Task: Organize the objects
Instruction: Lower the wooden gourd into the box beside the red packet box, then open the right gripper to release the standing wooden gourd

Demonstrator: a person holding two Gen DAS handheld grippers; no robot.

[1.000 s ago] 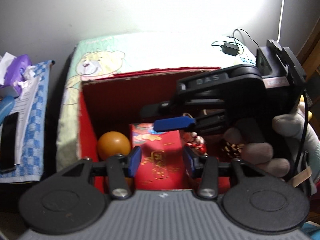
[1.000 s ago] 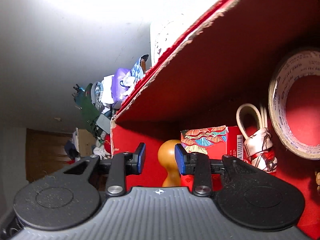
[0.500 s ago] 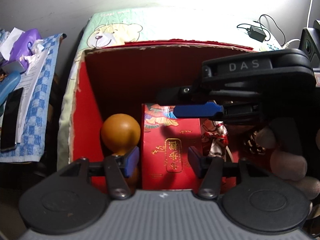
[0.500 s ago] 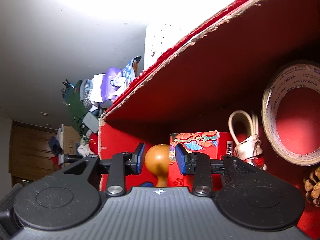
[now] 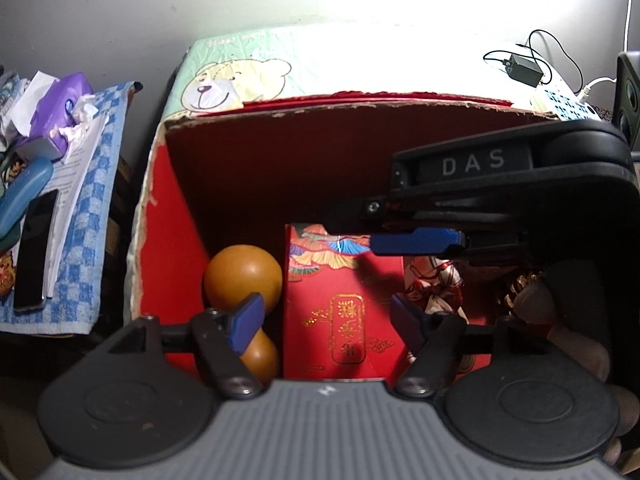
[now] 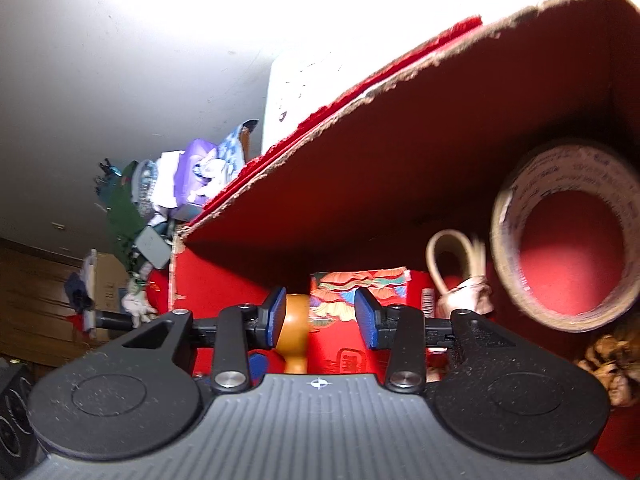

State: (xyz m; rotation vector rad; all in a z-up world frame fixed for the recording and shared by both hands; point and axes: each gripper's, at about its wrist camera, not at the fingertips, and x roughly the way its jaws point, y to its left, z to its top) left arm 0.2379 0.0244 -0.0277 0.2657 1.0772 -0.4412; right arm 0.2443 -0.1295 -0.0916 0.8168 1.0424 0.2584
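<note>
A red cardboard box [image 5: 280,168] stands open with its red walls [image 6: 400,184] around the objects. Inside, a red packet with gold characters [image 5: 344,312] stands upright beside an orange gourd [image 5: 242,276]. My left gripper [image 5: 328,320] hangs over the packet. Its jaws are opening and straddle the packet without pressing it. My right gripper [image 6: 322,316] reaches in from the right, and one of its blue fingers [image 5: 416,240] shows above the packet. Its jaws are opening too, with nothing gripped. The gourd [image 6: 296,320] and the packet [image 6: 352,288] lie beyond them.
A tape roll [image 6: 568,236], a ribboned bundle [image 5: 436,284] and a pinecone [image 6: 604,360] fill the box's right side. Left of the box, a blue checked cloth [image 5: 92,200] carries a phone [image 5: 34,252] and a tissue pack [image 5: 60,112]. A bear-print cover [image 5: 240,76] and a charger [image 5: 522,68] lie behind.
The left jaws have spread off the red packet, which stays in the box, and the left gripper has sunk closer to it. The right jaws have widened and the right gripper has rolled slightly.
</note>
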